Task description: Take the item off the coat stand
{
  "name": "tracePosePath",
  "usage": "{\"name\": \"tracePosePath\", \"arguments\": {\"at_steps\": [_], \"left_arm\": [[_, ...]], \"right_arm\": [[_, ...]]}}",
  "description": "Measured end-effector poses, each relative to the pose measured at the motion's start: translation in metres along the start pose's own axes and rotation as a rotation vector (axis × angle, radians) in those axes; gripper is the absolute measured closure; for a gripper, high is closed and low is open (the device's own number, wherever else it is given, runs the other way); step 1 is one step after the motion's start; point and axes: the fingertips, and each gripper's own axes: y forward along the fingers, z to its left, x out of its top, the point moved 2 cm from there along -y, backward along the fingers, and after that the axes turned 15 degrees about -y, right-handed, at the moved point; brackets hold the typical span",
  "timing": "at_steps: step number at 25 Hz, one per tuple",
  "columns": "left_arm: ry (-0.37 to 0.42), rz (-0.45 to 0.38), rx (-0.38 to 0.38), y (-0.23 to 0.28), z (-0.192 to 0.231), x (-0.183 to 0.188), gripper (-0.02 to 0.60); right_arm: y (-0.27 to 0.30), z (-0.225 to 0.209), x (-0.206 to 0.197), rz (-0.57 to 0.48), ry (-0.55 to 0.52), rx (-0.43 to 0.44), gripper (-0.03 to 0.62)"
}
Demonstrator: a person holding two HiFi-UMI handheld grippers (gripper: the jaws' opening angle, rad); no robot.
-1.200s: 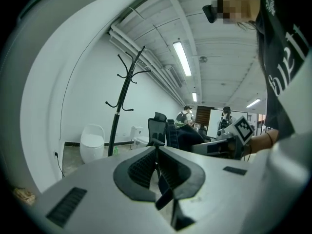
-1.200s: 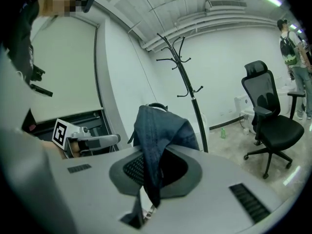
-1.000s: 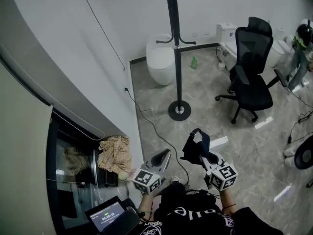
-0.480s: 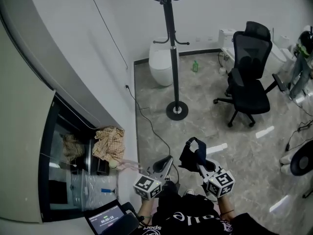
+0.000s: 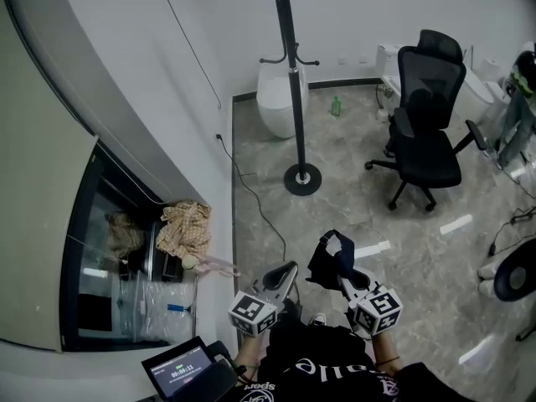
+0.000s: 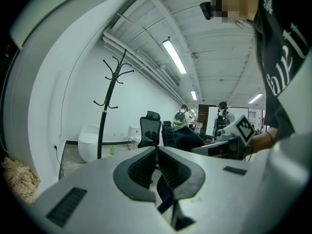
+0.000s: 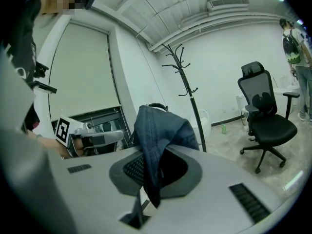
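Gripping a dark blue denim item point(image 5: 325, 262), the right gripper point(image 5: 345, 273) has its jaws closed on the fabric. In the right gripper view the cloth point(image 7: 158, 130) is pinched between the 2 pads and drapes over the front of the gripper point(image 7: 146, 172), w/ a loop or strap at its top. The item is off the coat stand point(image 5: 295, 90) and well apart from it, low in the head view just in front of the person.

The left gripper point(image 5: 285, 272) sits beside the right one, to its left, not touching the item. Its jaws are closed, pads meeting w/ nothing between them, as the left gripper view shows point(image 6: 157, 152).

The coat stand is upright on the marbled floor point(image 5: 352, 199), its round base point(image 5: 302, 178) near a white rounded unit point(image 5: 276, 99) by the wall. A small green bottle point(image 5: 336, 106) stands on the floor just right of the pole. A black office chair point(image 5: 427, 115) is further right. At the left, a patterned cloth point(image 5: 186, 229) lies on a ledge by a glass panel, and a tablet screen point(image 5: 177, 368) shows at the bottom edge.
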Motion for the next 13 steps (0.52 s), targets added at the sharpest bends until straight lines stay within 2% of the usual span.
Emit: {"name": "tracePosePath", "arguments": {"at_steps": [13], "left_arm": [[0.019, -0.006, 0.001, -0.0027, -0.0046, -0.0013, 0.578]], "right_arm": [[-0.0047, -0.0003, 0.0023, -0.020, -0.003, 0.000, 0.556]]}}
